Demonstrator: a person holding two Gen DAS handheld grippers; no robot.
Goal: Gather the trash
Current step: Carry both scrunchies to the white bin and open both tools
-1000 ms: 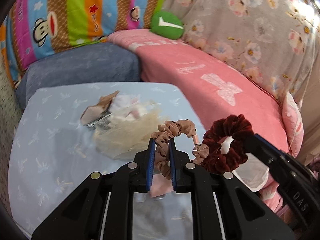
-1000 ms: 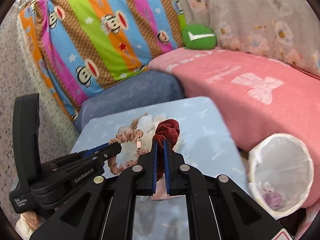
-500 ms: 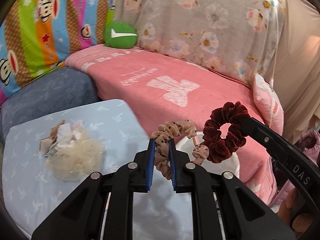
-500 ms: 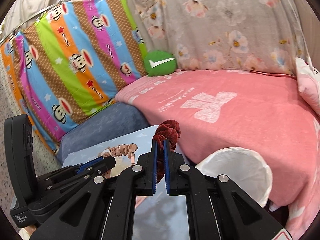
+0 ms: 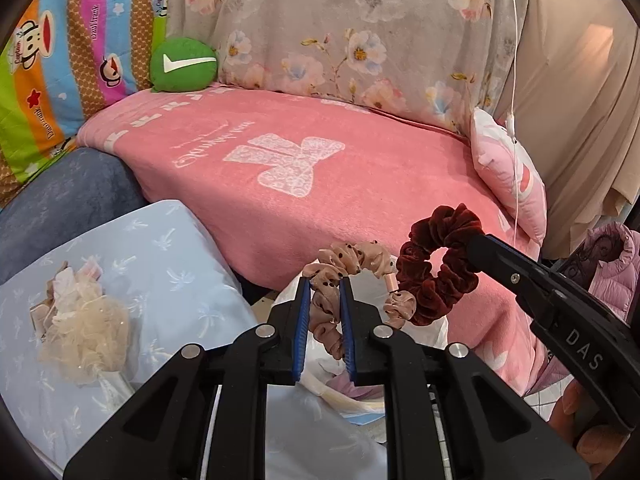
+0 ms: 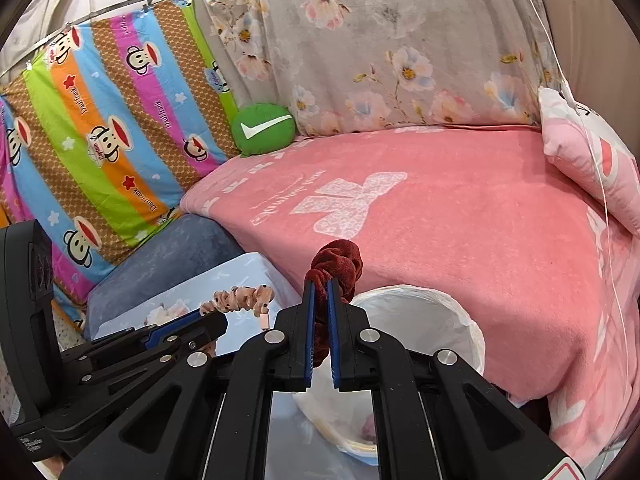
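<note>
- The left tongs (image 5: 325,312) stayed clamped on the beige dotted scrunchie (image 5: 347,280), whose loop arched up and to the right from between the blue pads.
- The right tongs (image 6: 320,308) stayed clamped on the dark red velvet scrunchie (image 6: 335,266); in the left wrist view that scrunchie (image 5: 440,268) hung just beside the beige one, touching it at the lower edge.
- Compared with a second before, both tongs had swung away from the light blue surface (image 5: 160,256) toward the pink bed (image 5: 320,184); the surface had slid to the lower left of the left wrist view.
- The white-lined trash bin (image 6: 420,320) had come closer and sat directly beyond the right tongs, against the bed's edge; in the left wrist view its bag (image 5: 360,384) showed under the beige scrunchie, mostly hidden behind the tongs.
- Some pale and pinkish scraps lay at the bottom of the bin; what they were could not be told.
- The cream tulle bundle (image 5: 86,332) with paler scraps at its top stayed on the surface, well apart from both tongs.
- The green round cushion (image 5: 184,66) rested at the far corner of the bed against the floral cover (image 5: 360,32).
</note>
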